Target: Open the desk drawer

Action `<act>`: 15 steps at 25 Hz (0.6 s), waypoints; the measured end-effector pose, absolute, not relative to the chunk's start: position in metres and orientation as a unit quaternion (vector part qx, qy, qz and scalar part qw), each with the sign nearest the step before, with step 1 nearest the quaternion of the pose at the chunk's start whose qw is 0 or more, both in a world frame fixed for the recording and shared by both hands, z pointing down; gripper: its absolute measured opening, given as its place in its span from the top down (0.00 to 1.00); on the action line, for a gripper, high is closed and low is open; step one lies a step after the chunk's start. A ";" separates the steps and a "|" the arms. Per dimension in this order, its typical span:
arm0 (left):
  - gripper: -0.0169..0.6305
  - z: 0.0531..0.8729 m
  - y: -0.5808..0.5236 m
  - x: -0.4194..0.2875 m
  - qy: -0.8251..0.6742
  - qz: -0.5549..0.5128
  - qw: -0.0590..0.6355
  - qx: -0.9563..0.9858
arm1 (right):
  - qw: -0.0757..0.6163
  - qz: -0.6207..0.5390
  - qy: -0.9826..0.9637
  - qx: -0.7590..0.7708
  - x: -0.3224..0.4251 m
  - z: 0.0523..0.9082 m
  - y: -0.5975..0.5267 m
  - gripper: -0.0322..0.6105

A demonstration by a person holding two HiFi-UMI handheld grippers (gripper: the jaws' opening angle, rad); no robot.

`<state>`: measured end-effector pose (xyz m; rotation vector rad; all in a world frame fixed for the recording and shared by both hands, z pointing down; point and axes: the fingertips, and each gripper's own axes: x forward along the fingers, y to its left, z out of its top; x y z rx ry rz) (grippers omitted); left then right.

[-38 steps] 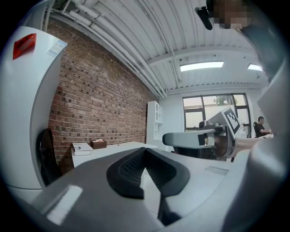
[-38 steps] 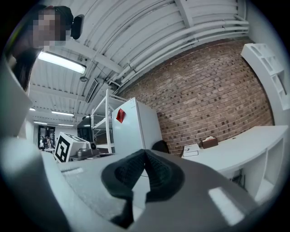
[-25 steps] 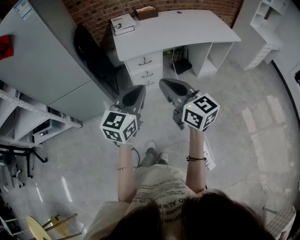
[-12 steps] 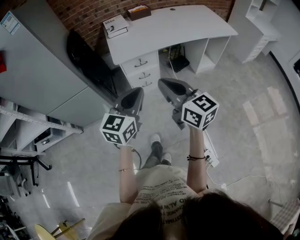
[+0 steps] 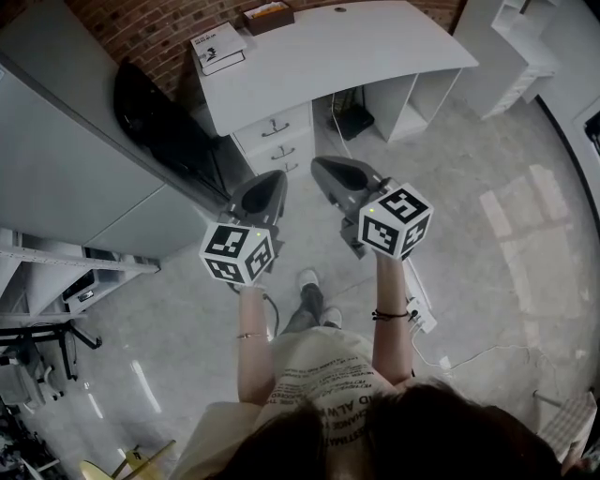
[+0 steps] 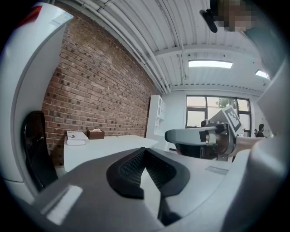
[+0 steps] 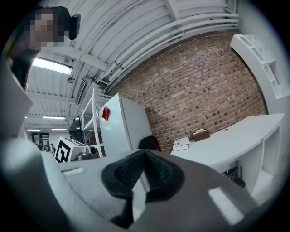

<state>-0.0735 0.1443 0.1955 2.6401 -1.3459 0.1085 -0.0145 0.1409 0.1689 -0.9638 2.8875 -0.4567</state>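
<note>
Jaws on my left gripper (image 6: 145, 152) are pressed together, the ribbed dark pads meeting at their tips with nothing between them. My right gripper (image 7: 145, 153) is clenched the same way and is just as empty.

From the head view, both grippers sit side by side at the centre of the frame, held out in front of the person on bare forearms and pointing toward the top of the frame. The marker cubes face the camera.

The white desk (image 5: 375, 52) runs across the upper centre of the frame against a brick wall (image 5: 159, 28). The drawer stack (image 5: 278, 142) sits under its left end: three white fronts, each with a small curved handle, all flush and closed. In the picture the left gripper's tip lies just below the lowest front and the right gripper's tip just to its right. Neither touches a handle.

On the desktop, a book (image 5: 217, 47) lies at the left corner, with a brown tissue box (image 5: 267, 16) just beside it to the right. A black chair (image 5: 155, 117) stands left of the drawers, against a large grey cabinet (image 5: 66, 141) that fills the upper left. A white shelf unit (image 5: 511, 47) is at the upper right. A power strip (image 5: 422, 317) lies on the pale floor, right of the person's shoes (image 5: 309, 281).
</note>
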 end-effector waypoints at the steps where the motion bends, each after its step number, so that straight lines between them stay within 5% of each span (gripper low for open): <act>1: 0.98 0.198 0.136 -0.075 -0.451 0.039 0.090 0.887 | 0.032 -0.152 0.936 -0.314 -0.016 0.172 0.132 0.95; 15: 0.98 0.208 0.039 -0.087 -0.418 0.058 0.089 0.902 | 0.043 -0.172 0.924 -0.339 -0.038 0.192 0.040 0.95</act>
